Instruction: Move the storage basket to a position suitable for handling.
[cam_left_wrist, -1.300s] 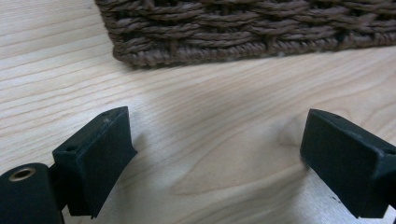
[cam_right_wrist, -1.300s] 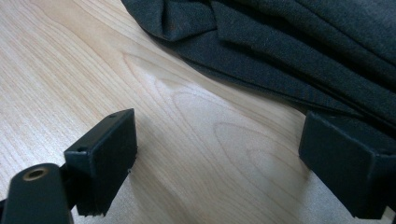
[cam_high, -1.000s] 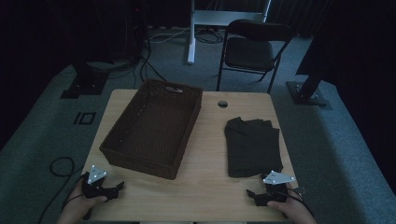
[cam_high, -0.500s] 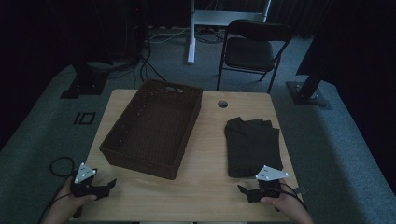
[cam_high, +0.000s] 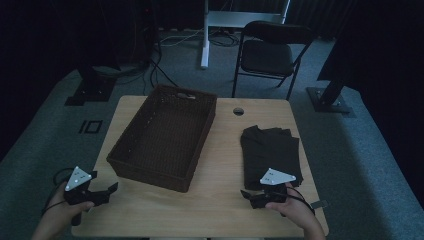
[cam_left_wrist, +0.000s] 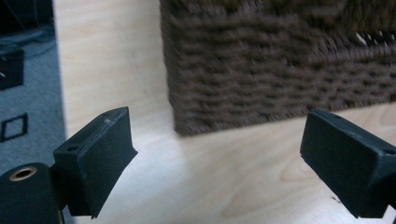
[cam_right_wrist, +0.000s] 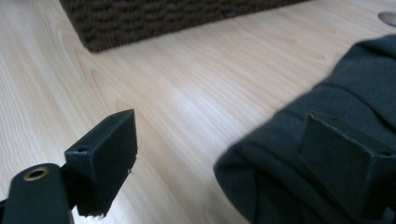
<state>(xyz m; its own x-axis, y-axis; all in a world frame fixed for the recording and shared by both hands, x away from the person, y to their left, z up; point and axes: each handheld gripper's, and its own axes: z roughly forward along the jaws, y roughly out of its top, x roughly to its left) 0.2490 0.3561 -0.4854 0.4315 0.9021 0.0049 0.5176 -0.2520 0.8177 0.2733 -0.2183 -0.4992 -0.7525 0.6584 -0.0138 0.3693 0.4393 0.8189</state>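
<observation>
A dark brown woven basket (cam_high: 165, 135) stands on the left half of the wooden table (cam_high: 220, 200). To its right lies a folded dark garment (cam_high: 270, 150). My left gripper (cam_high: 111, 190) is near the table's front left corner, open, with its jaws pointing at the basket's near corner (cam_left_wrist: 280, 60) and nothing between them. My right gripper (cam_high: 246, 195) is open at the garment's near left corner. In the right gripper view one jaw is over bare wood and the other over the garment (cam_right_wrist: 327, 107); I cannot tell whether it touches the cloth.
A round cable hole (cam_high: 238, 111) sits at the table's far edge. A folding chair (cam_high: 272, 50) stands behind the table, with a white desk leg (cam_high: 204, 35) and stand bases (cam_high: 327, 100) on the grey carpet. Bare wood lies between basket and garment.
Both grippers have slid leftward along the front of the table. The left one now sits out by the left edge, and the right one has reached the garment's near left corner.
</observation>
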